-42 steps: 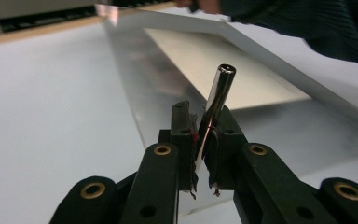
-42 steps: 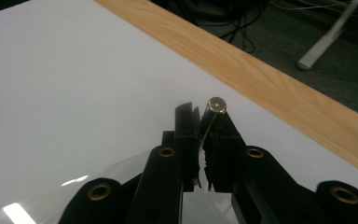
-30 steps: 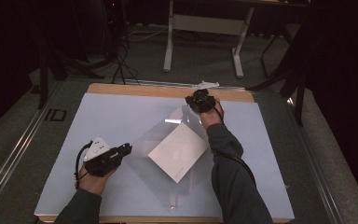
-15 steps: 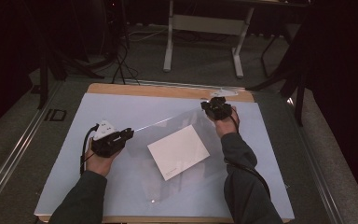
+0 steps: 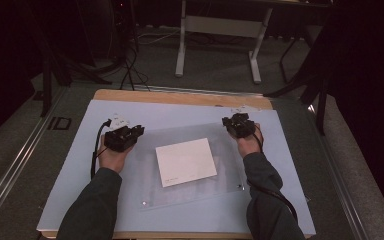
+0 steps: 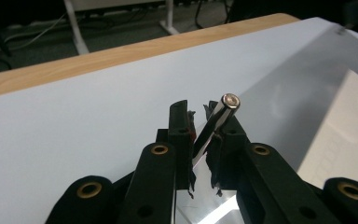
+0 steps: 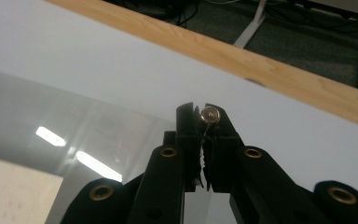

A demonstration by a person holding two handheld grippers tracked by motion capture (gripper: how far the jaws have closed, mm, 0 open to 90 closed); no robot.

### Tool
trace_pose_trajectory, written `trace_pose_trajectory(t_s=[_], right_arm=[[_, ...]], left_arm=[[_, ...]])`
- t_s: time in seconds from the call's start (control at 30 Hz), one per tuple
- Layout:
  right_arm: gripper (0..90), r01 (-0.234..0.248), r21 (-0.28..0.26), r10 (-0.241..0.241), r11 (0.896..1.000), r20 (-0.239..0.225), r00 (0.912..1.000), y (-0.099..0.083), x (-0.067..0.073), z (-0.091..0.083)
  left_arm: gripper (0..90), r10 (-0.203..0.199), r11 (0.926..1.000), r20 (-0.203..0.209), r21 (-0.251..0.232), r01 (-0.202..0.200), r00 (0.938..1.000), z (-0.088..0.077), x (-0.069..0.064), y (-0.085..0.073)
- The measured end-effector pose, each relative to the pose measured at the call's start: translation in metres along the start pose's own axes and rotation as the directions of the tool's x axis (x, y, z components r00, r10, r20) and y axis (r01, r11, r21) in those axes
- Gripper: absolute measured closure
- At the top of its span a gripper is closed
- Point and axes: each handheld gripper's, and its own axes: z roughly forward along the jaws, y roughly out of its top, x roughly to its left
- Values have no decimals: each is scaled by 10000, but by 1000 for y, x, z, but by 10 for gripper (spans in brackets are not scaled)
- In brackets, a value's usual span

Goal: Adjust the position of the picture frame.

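A clear plastic sheet (image 5: 230, 170) lies flat on the pale blue mat (image 5: 80, 190), with a white paper card (image 5: 186, 161) in its middle. Small metal studs sit at its near corners (image 5: 143, 203). My left gripper (image 5: 124, 137) is at the sheet's far left corner, shut on a shiny metal pin (image 6: 216, 121) that leans between its jaws (image 6: 198, 112). My right gripper (image 5: 238, 125) is at the far right corner, shut on a round-headed metal stud (image 7: 209, 114) at its tips (image 7: 198, 112). The sheet (image 7: 98, 126) reflects ceiling lights.
The mat covers a wooden table whose bare edge (image 5: 180, 97) runs along the far side. Beyond it stand white desk legs (image 5: 182, 45), dark stands and cables on the grey floor. A metal rail (image 5: 15, 165) runs along the left.
The sheet, earlier turned diagonally and raised at one corner, now lies square to the table. My left gripper has moved up to its far left corner and taken the pin; the right moved right.
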Motion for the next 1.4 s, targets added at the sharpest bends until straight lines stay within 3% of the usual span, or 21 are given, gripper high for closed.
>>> trace_pose_trajectory(t_s=[0.43, 0.6, 1.07, 1.4], right_arm=[[856, -150, 339, 144, 9993, 186, 9997, -20, 4, -7], [856, -449, 758, 439, 9961, 146, 9989, -30, -1, -1], [855, -896, 1137, 893, 9895, 73, 9960, -48, -7, 15], [854, -861, 1054, 871, 9907, -50, 9962, -51, -9, 18]], left_arm=[[813, -615, 9961, -200, 624, 626, 9979, 31, 9, 5], [816, -954, 9889, -207, 1127, 971, 9952, 47, 10, 1], [826, -1078, 9757, -412, 1875, 1136, 9933, 69, 11, -9], [827, -1117, 9766, -476, 1795, 1185, 9926, 69, 10, -11]])
